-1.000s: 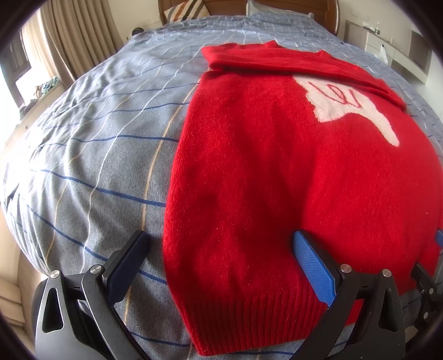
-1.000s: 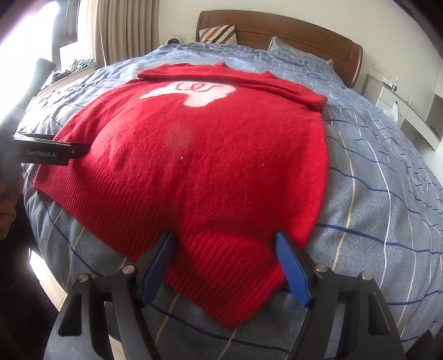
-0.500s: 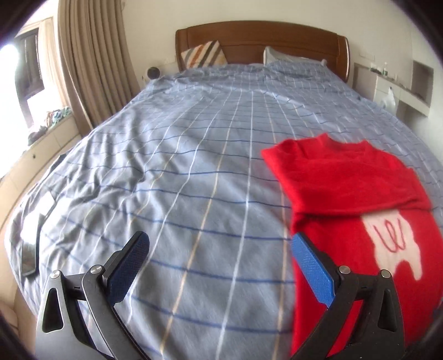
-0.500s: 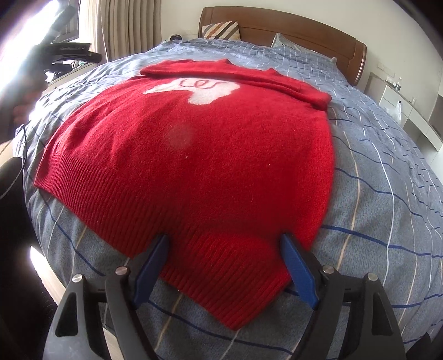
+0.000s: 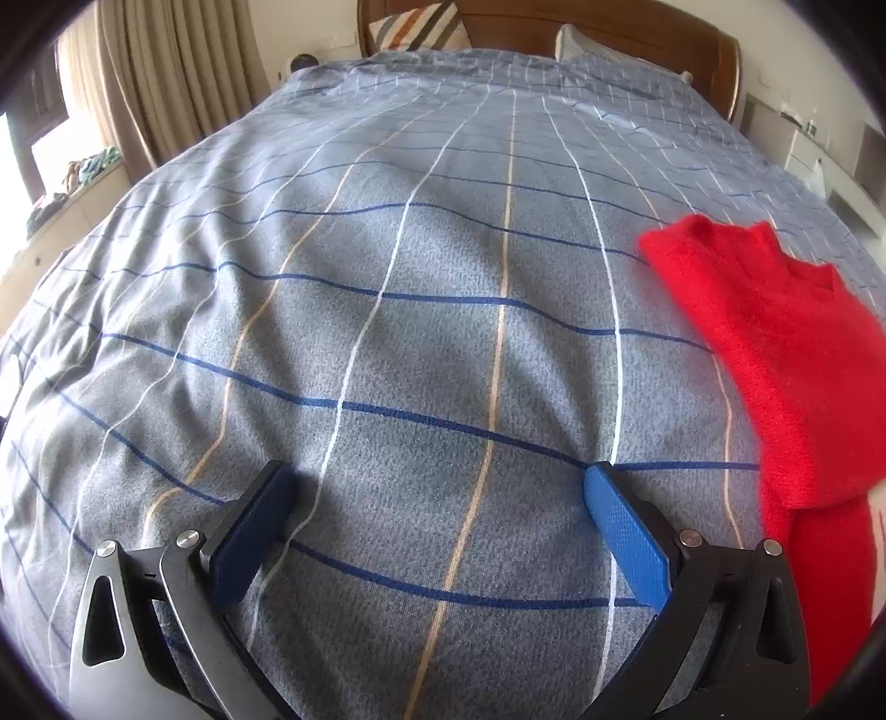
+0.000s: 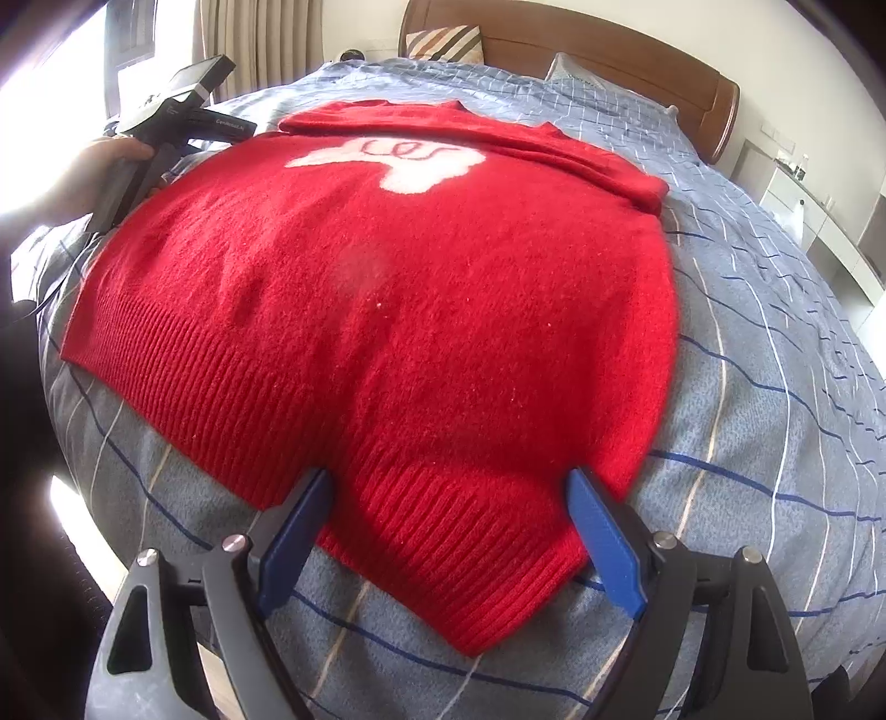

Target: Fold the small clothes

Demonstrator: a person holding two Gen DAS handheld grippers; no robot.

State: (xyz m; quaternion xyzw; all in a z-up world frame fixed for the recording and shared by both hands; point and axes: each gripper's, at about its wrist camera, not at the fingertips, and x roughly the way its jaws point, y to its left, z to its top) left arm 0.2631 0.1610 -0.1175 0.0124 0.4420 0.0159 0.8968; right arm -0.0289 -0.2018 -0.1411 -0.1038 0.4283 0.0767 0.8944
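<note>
Bedroom: pretty ordinary, wooden headboard [image 6: 581, 50] at the far end, striped cushion [image 5: 418, 25] and a pale pillow [image 5: 609, 55] leaning on it, beige curtains [image 5: 166, 83] off to the left tongs' left side.
Bed cover: grey-blue duvet [image 5: 415, 332] with a grid of navy, white and tan lines, a bit rumpled, fills almost everything ahead of both tongs.
Sweater: red knit sweater [image 6: 387, 288] lying flat on the duvet, white patch with red squiggly lettering [image 6: 410, 160] up near the chest, sleeves folded across the top by the neckline.
Right tongs: right gripper [image 6: 451, 531] released, and the jaws have just been widening. The ribbed hem corner [image 6: 470, 554] of the sweater sits between the two blue pads, but the pads aren't pinching it, there's daylight on both sides.
Left tongs: left gripper [image 5: 437, 526] also spread wide, nothing but bare duvet between the fingers. The sweater is off to its right, only the folded sleeve and shoulder part [image 5: 775, 360] creeping into view at the edge, slightly motion-blurred.
From the right tongs' view: the other gripper shows up far forward-left, beside the sweater's left edge, held in a hand [image 6: 83, 177].
Side furniture: white bedside unit [image 6: 819, 210] way out to the right, too small to make out what's on it.
</note>
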